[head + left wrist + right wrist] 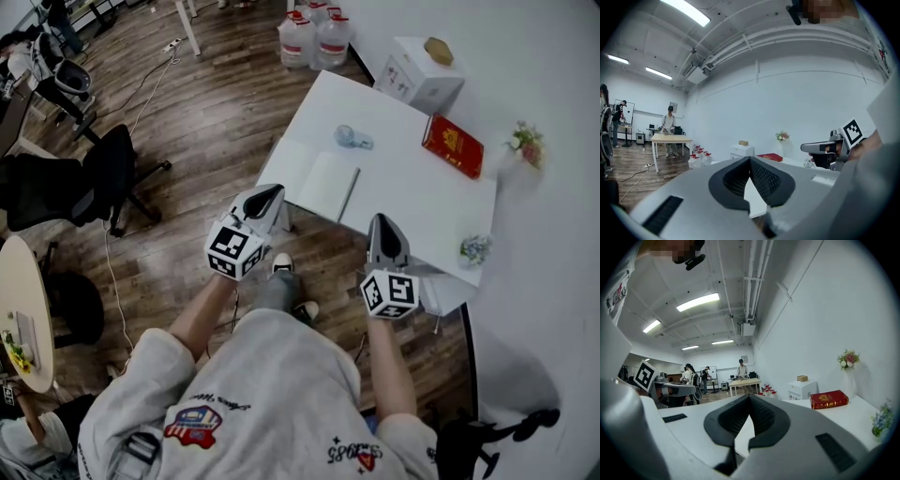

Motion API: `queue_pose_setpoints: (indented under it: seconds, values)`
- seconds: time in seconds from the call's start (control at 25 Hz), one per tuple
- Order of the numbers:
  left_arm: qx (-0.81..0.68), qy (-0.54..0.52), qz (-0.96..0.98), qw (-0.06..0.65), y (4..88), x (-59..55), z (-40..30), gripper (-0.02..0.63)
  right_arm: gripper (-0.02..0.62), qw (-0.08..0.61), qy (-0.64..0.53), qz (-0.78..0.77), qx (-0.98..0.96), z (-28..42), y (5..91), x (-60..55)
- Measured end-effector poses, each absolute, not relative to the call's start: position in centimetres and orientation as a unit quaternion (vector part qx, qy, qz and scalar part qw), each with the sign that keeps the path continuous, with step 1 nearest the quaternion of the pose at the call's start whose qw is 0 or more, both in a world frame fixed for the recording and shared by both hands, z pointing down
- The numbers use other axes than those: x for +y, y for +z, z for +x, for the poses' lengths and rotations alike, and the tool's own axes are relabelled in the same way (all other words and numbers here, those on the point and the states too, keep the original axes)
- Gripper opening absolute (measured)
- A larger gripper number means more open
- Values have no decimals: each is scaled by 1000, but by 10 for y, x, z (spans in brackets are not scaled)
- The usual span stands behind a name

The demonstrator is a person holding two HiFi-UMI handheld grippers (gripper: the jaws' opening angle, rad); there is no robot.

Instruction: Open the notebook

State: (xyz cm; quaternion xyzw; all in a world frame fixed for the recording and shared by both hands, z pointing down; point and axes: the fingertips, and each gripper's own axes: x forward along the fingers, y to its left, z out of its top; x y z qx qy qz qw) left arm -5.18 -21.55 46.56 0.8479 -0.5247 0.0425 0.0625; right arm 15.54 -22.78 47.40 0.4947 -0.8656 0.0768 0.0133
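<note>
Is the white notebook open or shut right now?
Shut. The notebook lies flat on the table with its white cover down, and no pages are spread out.

Red book [453, 145] on white table [403, 187] — water jugs [315, 39] on floor.

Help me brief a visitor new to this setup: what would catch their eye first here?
First the left hand-held gripper and right hand-held gripper, both shut and empty, by the near edge of the white table. Then the red book at its far right, and the white notebook lying just beyond the jaws.
</note>
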Motion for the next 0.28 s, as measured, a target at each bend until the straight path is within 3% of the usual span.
queue_pose_setpoints:
  seconds: [0.28]
  values:
    - [-524, 43, 848, 65, 474, -213, -41, 5, -11, 16, 76, 501, -862, 175, 486, -228]
